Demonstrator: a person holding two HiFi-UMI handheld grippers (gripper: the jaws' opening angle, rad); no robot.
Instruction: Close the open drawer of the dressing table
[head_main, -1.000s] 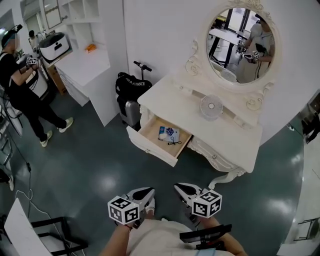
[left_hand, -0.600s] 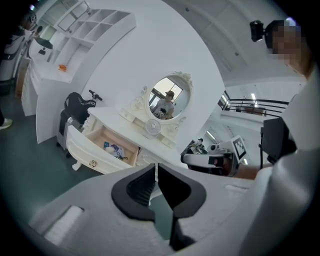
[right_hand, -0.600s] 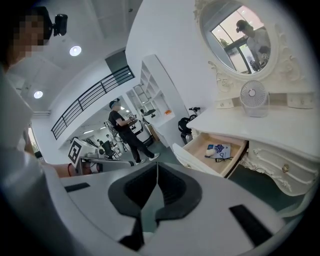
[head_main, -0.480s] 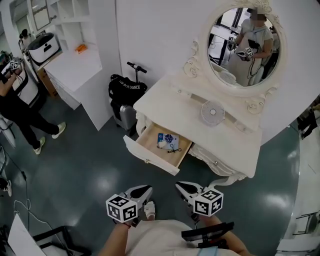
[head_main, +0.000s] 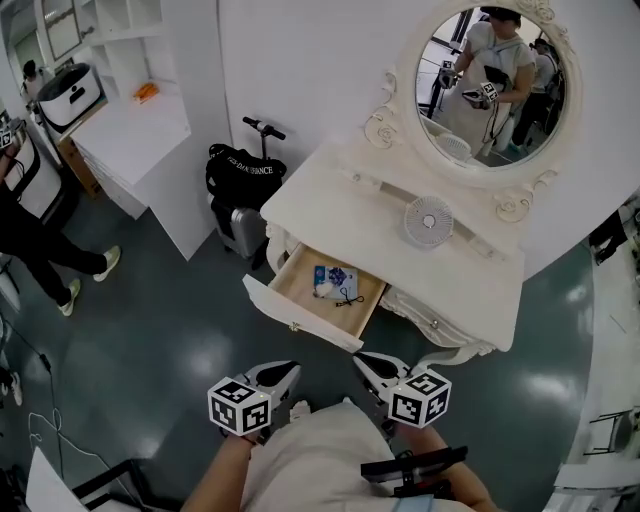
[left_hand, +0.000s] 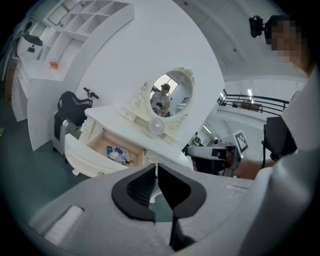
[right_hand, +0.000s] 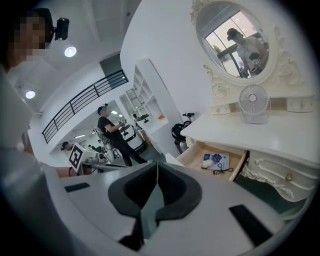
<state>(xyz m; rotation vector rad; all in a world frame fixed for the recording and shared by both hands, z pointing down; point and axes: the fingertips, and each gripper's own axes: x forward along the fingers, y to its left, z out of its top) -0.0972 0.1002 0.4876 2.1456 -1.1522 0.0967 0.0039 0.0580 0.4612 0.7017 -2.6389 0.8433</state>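
The white counter (head_main: 340, 205) (the dressing table) stands ahead. Its drawer (head_main: 300, 312) is pulled out toward the person, with the front panel running crosswise to both claws. The left claw (head_main: 288, 369) and right claw (head_main: 362, 358) are each pressed together and empty, short of that panel; the right looks slightly nearer.

One dressing table (head_main: 340, 200) carries one oval mirror (head_main: 490, 80) and one small fan (head_main: 428, 220), with one drawer (head_main: 300, 318) open. Inside lie three things: one blue packet (head_main: 338, 277), one white lump (head_main: 323, 289) and one black cord (head_main: 345, 298). Beside the table are one suitcase (head_main: 240, 228) and one black bag (head_main: 240, 170). Two grippers show: one left gripper (head_main: 283, 370) and one right gripper (head_main: 365, 360).
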